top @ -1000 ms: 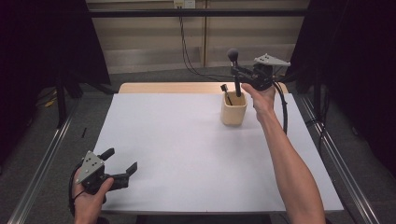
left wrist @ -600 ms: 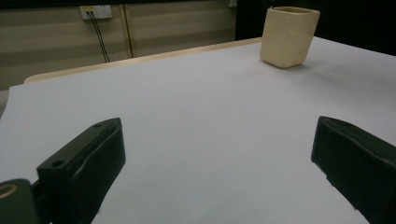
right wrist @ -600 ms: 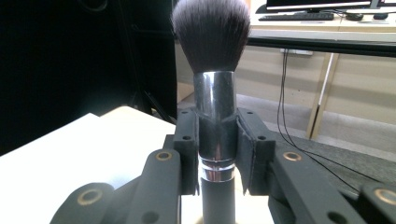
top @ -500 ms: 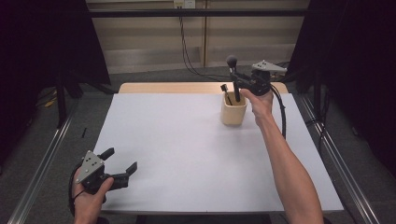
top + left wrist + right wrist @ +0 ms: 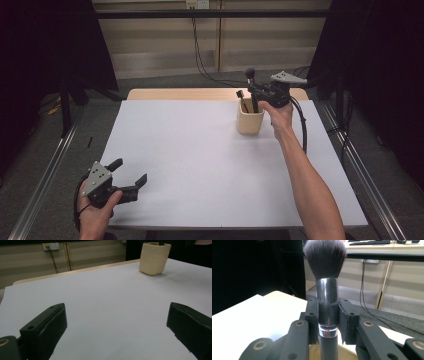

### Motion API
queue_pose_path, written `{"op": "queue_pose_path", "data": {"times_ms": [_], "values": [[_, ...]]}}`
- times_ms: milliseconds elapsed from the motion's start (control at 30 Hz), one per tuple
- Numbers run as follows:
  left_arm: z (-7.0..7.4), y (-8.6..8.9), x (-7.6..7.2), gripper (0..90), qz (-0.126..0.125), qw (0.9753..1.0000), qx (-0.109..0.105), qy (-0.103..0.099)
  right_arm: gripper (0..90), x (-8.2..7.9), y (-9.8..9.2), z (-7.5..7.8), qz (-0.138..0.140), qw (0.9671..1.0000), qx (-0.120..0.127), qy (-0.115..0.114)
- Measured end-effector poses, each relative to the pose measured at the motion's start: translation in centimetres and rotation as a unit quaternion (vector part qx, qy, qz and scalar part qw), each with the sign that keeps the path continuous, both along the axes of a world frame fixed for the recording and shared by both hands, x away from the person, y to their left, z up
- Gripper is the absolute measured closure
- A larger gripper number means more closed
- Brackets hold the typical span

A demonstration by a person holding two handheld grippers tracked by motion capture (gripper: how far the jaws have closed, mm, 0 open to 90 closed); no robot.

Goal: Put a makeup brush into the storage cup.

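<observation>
A beige square cup (image 5: 249,121) stands at the far right of the white table (image 5: 200,165); it also appears at the top of the left gripper view as the cup (image 5: 154,258). My right gripper (image 5: 256,90) is shut on a makeup brush (image 5: 327,290) with a silver ferrule and dark bristles, held upright with its handle going down into the cup. A second dark brush (image 5: 241,98) sticks out of the cup. My left gripper (image 5: 131,174) rests open at the near left corner, nothing between its fingers (image 5: 47,327).
The table's wooden far edge (image 5: 200,94) shows beyond the white sheet. Cables (image 5: 200,50) hang down the back wall. Metal rails (image 5: 45,175) run along both sides of the table. Wide bare sheet lies between the two grippers.
The right gripper has lowered and shifted slightly left with the brush, bringing its handle down into the cup. The left gripper has stayed put.
</observation>
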State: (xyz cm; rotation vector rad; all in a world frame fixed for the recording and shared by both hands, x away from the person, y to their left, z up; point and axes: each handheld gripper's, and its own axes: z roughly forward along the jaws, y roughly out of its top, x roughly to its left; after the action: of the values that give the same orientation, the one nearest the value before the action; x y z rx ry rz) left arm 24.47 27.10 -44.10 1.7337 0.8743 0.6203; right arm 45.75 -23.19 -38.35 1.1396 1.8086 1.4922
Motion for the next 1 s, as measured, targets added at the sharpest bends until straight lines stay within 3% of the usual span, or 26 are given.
{"op": "queue_pose_path", "data": {"times_ms": [433, 1000], "values": [[0.0, -0.2, 0.0, 2.9, -0.004, 1.0000, 0.003, -0.003, 72.7, -0.4, -0.5, -1.4, -0.005, 0.9999, -0.010, 0.011], [0.0, -0.2, 0.1, 2.9, -0.005, 1.0000, 0.002, -0.001, 72.7, -0.7, -0.6, -3.2, -0.003, 0.9998, -0.002, 0.020]]}}
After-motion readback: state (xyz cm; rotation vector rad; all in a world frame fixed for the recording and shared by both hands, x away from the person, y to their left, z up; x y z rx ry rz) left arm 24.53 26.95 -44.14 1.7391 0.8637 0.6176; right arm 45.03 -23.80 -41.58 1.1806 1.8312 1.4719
